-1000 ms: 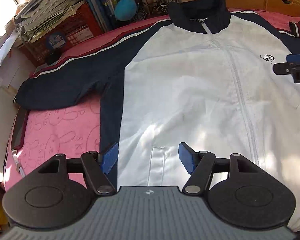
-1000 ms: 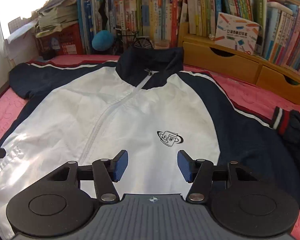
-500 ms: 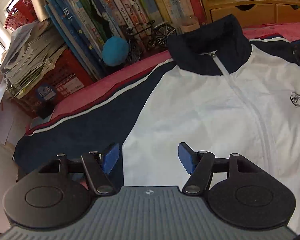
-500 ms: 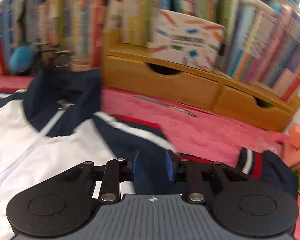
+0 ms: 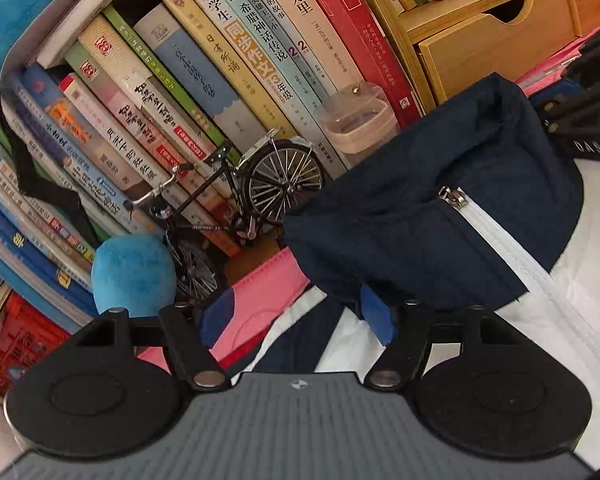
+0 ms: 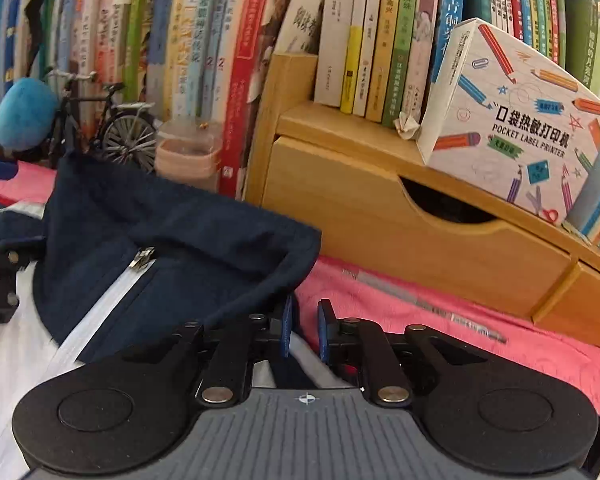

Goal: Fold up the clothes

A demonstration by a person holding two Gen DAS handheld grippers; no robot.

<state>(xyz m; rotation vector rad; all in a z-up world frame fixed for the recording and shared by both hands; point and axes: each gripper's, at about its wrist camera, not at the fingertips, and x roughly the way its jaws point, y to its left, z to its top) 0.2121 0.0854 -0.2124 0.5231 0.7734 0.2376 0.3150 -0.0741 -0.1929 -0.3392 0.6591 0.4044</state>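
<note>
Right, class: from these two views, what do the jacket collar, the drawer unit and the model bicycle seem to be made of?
Jacket collar: dark navy woven cloth, matt, probably a light synthetic; it creases softly and shows stitched seams.
Drawer unit: pale wood or wood-look board, smooth satin finish; faint grain, cut-out handle.
Model bicycle: apparently metal, black frame with shiny wire spokes; plastic parts cannot be ruled out.

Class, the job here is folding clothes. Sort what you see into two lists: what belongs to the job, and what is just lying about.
Belongs to the job:
- jacket, navy collar, white front
- left gripper
- right gripper, narrowed at the collar's edge

Just lying about:
- books
- model bicycle
- blue plush ball
- label printer box
- wooden drawers
- pink bedcover
</note>
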